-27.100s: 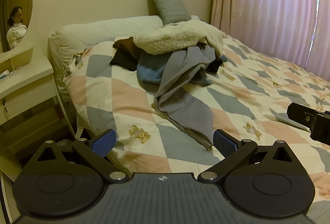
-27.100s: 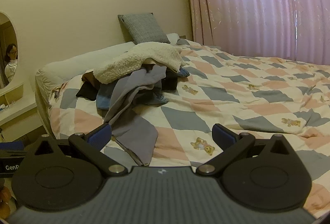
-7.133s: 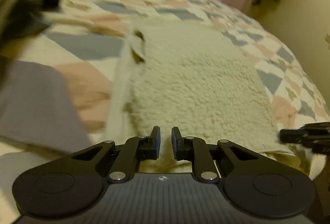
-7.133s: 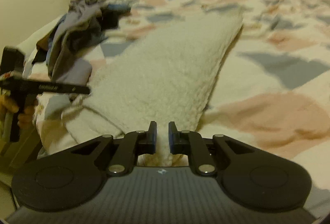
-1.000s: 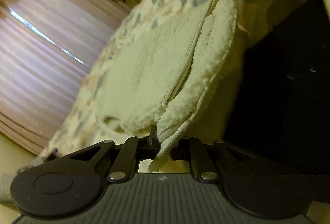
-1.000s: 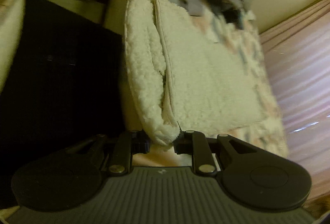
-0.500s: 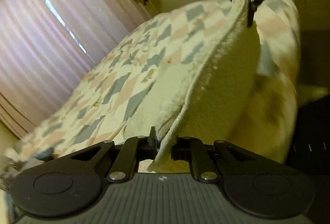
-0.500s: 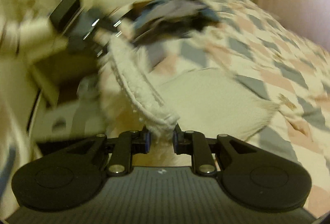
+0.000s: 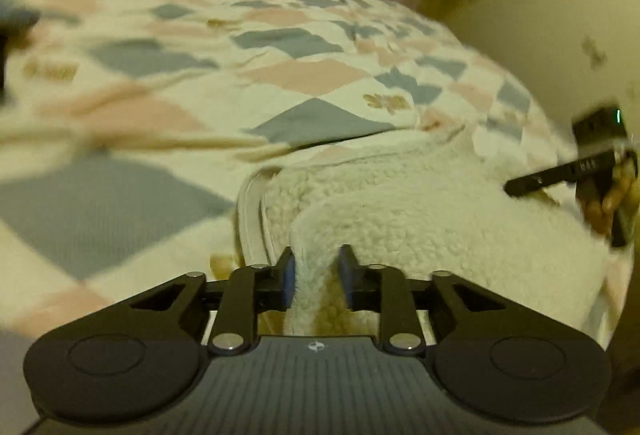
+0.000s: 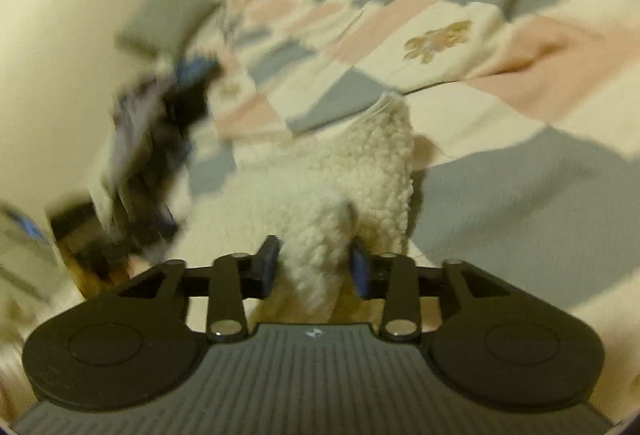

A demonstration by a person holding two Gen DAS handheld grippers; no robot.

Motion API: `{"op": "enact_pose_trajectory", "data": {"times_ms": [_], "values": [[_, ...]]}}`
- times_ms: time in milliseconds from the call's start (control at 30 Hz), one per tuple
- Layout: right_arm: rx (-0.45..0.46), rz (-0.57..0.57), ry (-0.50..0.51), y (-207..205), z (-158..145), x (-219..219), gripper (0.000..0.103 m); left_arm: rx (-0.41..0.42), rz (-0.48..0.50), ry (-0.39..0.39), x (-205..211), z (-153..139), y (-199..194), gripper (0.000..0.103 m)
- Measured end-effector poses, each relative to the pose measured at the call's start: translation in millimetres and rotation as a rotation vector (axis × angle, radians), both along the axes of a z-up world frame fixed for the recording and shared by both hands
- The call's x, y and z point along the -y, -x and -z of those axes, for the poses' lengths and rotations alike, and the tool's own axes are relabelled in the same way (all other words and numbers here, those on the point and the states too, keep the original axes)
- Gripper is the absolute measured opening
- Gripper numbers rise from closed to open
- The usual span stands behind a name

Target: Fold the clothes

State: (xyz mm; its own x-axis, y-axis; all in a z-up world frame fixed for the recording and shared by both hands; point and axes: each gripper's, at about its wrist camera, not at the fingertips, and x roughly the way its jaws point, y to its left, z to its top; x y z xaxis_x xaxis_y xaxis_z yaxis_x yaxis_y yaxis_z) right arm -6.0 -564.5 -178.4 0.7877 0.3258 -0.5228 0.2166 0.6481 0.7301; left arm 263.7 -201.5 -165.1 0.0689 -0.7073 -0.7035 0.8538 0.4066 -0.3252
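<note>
Step in hand, as judged: release at the end of a fold pass on the cream fleece garment [image 9: 420, 211]. Location of the garment: flat on the checked quilt [image 9: 304, 75] of the bed, doubled over on itself, near the pile of unfolded clothes [image 10: 160, 139] and on the side of that pile away from the grey pillow [image 10: 160, 23]; contact with the pile not determinable through the motion blur. Left claw [image 9: 317, 273]: partly open, jaws just opened, with the near edge of the fleece lying loosely between them and not pinched. Right claw [image 10: 315, 269]: likewise partly open, jaws just opened, with a fleece corner standing between the pads without visible pressure. For the next move: open both claws further, back them straight off the fleece edge without dragging it, then check the lie of the fold. If the top layer sits skewed, square it first. Then take hold at both ends of one short edge for a further fold, or set the garment farther from the pile and draw the next piece from it. Count: one fleece garment; two claws; one pile of clothes, with the number of pieces inside not countable through the blur; one pillow; one hand [image 9: 612, 195] in view, gripping the right claw's handle.
</note>
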Motion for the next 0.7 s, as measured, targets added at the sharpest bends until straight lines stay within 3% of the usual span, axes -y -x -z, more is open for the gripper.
{"op": "enact_pose_trajectory", "data": {"times_ms": [33,100,167,200,233,333,433,567,700], "values": [[0.023,0.029,-0.029,8.1,0.1,0.2,0.049,-0.018,-0.015,0.005,-4.0,3.5,0.1,0.039],[0.055,0.042,-0.034,17.8,-2.6,-5.3,0.05,-0.057,-0.033,0.019,-5.6,9.5,-0.5,0.038],[0.078,0.043,-0.014,23.4,-5.4,-12.7,0.024,-0.075,-0.043,0.029,-2.9,13.2,-0.4,0.025],[0.07,0.045,0.032,21.4,-7.2,-16.7,0.019,-0.079,-0.047,0.034,-1.4,14.3,-0.1,0.005],[0.066,0.048,0.085,18.3,-10.9,-20.7,0.019,-0.07,-0.061,0.04,-0.1,14.3,0.1,0.001],[0.116,0.029,0.239,16.5,-35.7,-33.8,0.017,0.017,-0.088,0.069,1.8,1.1,0.9,0.001],[0.16,0.027,0.32,9.7,-54.9,-31.4,0.017,0.09,-0.113,0.115,4.8,-17.2,-4.9,0.001],[0.17,0.063,0.327,-6.5,-58.7,-14.1,0.017,0.13,-0.139,0.144,13.7,-29.7,-18.6,0.001],[0.066,0.104,0.332,-30.7,-37.9,2.1,0.017,0.107,-0.163,0.097,30.3,-17.9,-32.8,0.002]]}}
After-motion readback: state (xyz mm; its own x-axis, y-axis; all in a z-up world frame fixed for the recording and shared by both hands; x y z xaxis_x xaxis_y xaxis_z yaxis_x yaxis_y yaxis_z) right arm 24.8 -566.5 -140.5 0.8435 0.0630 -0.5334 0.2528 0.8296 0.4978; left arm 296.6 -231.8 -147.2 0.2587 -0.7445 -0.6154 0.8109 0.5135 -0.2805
